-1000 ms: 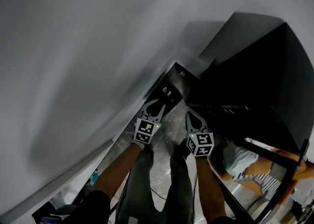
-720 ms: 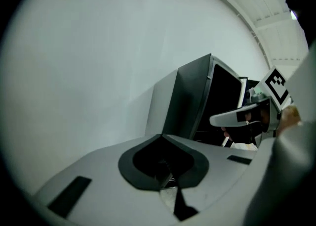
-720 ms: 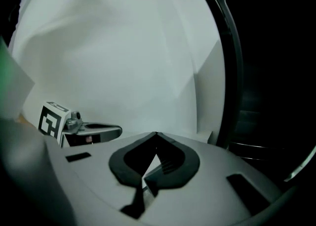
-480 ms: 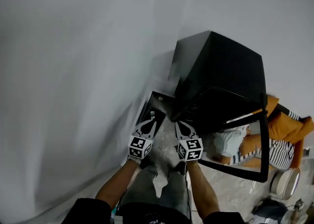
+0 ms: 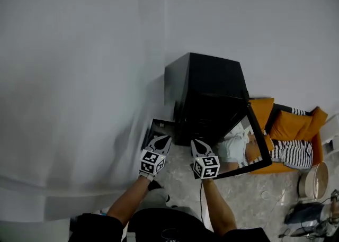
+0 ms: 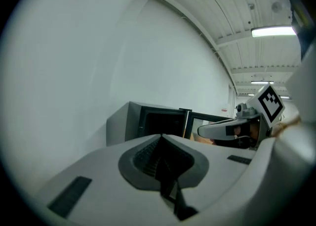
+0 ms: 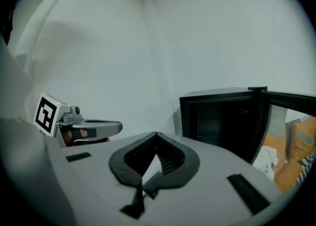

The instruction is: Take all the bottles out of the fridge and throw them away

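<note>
— White wall fills our whole left side. What do we see low against it?
— We see a dark box at its foot. Just right of that is our left gripper, jaws pressed together with nothing between them.
— And our right gripper?
— It is beside the left one, a little apart, with its jaws likewise closed on nothing. We point both toward the fridge.
— Where do we find the fridge?
— It is black and stands against the wall just beyond our grippers. Its glass door is swung open to the right. Inside it is too dark for us to make out any bottles.
— And farther right?
— We see an orange cushion with a striped cloth beside it. Past those, a pale round thing lies on the floor.
</note>
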Demonstrator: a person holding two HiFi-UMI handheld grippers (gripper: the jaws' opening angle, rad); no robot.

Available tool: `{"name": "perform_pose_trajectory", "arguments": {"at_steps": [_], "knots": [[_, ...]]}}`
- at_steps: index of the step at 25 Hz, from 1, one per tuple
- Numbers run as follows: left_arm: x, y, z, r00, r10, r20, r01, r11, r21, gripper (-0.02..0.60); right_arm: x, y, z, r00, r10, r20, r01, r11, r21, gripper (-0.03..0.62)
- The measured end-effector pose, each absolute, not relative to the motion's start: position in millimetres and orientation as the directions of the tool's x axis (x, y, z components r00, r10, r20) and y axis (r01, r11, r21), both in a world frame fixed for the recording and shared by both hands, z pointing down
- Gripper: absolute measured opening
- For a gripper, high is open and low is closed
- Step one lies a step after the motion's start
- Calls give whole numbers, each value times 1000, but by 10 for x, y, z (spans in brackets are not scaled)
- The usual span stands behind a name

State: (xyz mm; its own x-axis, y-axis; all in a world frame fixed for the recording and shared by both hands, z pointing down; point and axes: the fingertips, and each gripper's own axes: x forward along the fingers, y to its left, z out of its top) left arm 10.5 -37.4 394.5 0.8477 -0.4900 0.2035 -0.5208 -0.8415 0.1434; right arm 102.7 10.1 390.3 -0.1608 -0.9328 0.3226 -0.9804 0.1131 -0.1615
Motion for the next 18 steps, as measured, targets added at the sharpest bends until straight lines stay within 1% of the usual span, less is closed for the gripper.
{"name": "perform_pose_trajectory", "arguments": {"at_steps": [10,18], "knots": [[352,902,3391,883,-427,193,-446,-893,64,6,1330,1555,3463,-82,-958,275,-988,43,-145,8],[416,1409,3303,896,-398,199,-411,-911,32,6,1409,2137,3393,-52,-962,266,-992,18,-126,8]]}}
